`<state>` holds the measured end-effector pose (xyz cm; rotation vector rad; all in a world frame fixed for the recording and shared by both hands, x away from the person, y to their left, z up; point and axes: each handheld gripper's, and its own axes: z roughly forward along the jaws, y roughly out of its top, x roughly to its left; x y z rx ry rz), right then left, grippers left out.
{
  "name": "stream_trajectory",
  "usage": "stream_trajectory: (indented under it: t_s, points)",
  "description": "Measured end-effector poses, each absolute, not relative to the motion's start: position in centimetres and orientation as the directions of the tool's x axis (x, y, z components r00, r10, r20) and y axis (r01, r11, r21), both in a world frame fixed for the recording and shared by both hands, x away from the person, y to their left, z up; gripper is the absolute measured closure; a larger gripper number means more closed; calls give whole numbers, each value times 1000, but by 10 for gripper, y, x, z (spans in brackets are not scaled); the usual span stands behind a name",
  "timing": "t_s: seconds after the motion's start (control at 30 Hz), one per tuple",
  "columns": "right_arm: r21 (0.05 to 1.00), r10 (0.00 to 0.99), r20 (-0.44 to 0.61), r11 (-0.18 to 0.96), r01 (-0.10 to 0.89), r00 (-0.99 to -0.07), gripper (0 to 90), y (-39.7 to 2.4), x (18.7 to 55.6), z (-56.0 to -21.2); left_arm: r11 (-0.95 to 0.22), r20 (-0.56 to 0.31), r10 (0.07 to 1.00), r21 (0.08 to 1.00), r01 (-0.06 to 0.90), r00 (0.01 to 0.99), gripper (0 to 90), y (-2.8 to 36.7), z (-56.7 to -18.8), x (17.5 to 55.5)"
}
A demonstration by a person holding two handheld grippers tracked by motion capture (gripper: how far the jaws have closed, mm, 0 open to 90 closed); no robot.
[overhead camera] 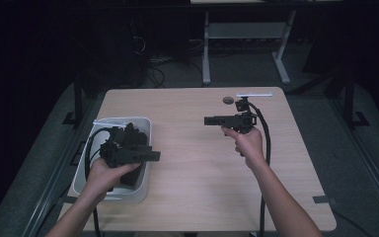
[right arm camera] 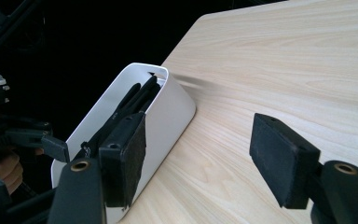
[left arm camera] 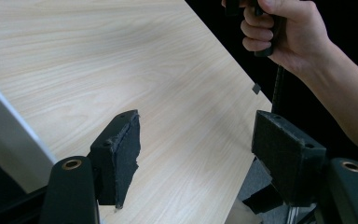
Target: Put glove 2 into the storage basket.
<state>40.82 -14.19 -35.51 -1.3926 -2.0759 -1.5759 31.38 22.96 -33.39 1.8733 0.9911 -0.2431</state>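
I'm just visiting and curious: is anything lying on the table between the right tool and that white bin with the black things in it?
Nothing visible does. The right tool points across bare wooden table toward the white bin, its jaws open and empty. The left tool hovers at the bin's near side, not across that stretch.

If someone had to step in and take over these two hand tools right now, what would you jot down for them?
Left gripper: jaws open, nothing between them, held over the white bin at the table's left edge.
Right gripper: jaws open, empty, held above the wooden table, pointing toward the bin.
Bin: holds dark items; what they are is hard to tell.
Done: nothing lifted out onto the table.
Left: probably reach into the bin and pick something.
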Motion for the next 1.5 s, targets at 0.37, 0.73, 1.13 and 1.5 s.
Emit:
stream_trajectory:
  t_s: [0.37,0.73,1.13,1.5]
  points:
    - [644,558,644,-26,765,-523,357,-155,405,-361,-220,-554,518,650,728,652,321,215,-338,316]
    - [637,562,659,-64,768,-500,357,-173,400,-370,-242,-552,503,649,721,665,322,201,-341,317]
    - [627,570,666,-80,775,-481,357,-192,394,-377,-260,-554,495,640,723,669,316,185,-345,319]
    - [628,584,662,-91,773,-470,352,-208,386,-378,-281,-554,476,640,715,683,313,171,-349,319]
